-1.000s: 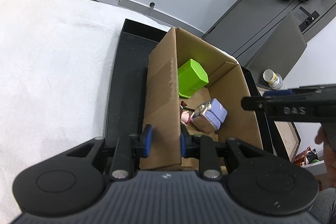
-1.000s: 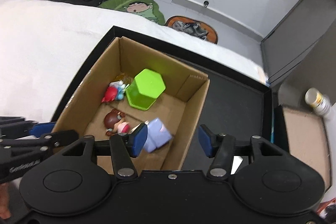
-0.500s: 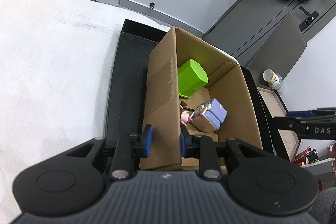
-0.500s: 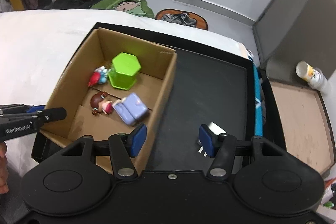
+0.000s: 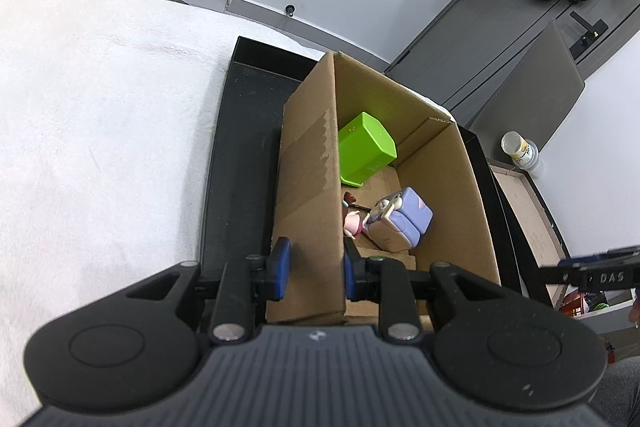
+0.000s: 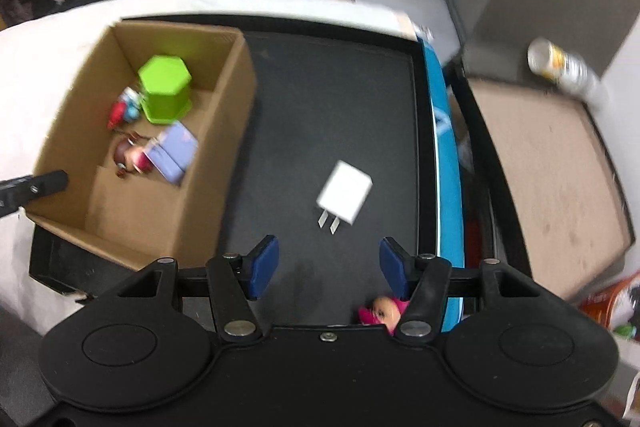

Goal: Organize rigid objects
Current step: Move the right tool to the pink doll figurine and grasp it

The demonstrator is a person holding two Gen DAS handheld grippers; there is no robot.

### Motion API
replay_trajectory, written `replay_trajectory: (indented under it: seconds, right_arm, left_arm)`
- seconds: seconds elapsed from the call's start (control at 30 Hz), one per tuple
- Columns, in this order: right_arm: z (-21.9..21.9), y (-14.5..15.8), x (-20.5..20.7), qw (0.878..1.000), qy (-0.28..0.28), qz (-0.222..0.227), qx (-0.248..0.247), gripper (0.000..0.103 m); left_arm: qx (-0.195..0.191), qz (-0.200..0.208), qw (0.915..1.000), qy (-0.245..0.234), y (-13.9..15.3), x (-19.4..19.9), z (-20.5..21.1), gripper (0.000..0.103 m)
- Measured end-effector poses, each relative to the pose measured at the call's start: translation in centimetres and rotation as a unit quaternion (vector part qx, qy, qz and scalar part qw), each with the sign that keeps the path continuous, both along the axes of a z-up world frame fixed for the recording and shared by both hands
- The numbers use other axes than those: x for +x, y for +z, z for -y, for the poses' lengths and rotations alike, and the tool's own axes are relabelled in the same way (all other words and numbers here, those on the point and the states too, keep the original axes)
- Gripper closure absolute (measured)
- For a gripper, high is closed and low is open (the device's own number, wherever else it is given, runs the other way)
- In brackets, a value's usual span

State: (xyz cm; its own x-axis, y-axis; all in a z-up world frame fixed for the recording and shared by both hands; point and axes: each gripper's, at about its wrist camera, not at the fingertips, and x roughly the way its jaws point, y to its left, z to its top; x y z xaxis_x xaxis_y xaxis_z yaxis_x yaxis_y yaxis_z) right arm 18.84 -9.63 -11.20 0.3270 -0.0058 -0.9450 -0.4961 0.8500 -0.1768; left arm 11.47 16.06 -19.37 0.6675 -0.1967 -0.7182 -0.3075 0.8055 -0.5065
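Cardboard box (image 5: 312, 163) wall sits pinched between the pads of the left gripper (image 5: 314, 269). The right gripper (image 6: 327, 267) hangs spread wide above a white charger (image 6: 346, 197) lying on the black tray (image 6: 320, 99).

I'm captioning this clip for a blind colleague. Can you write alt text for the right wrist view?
The open right gripper hovers over a black tray, aimed at a white plug adapter lying flat. To its left, a cardboard box holds a green hexagonal container, a lavender box and small figurines; a pink-haired doll peeks out below the gripper.
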Motion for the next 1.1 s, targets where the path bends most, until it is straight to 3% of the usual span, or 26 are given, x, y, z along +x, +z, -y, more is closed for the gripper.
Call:
replay_trajectory:
  seconds: [0.27, 0.5, 0.67, 1.1]
  right_arm:
    - [3.0, -1.6, 0.6, 0.999, -0.039, -0.029, -0.012, 0.047]
    - [5.2, -3.1, 1.5, 0.993, -0.096, -0.065, 0.007, 0.051]
    - [6.1, -4.7, 1.8, 0.989, -0.121, -0.086, 0.006, 0.068]
    - [7.9, -7.9, 3.0, 0.974, -0.208, -0.094, 0.000, 0.067]
  left_arm:
    - [0.001, 0.000, 1.0000, 0.000, 0.0, 0.0, 0.0, 0.079]
    - [0.000, 0.000, 1.0000, 0.000, 0.0, 0.0, 0.0, 0.079]
    - [0.000, 0.000, 1.0000, 0.000, 0.0, 0.0, 0.0, 0.079]
    - [-0.001, -0.001, 1.0000, 0.000, -0.1, 0.0, 0.0, 0.079]
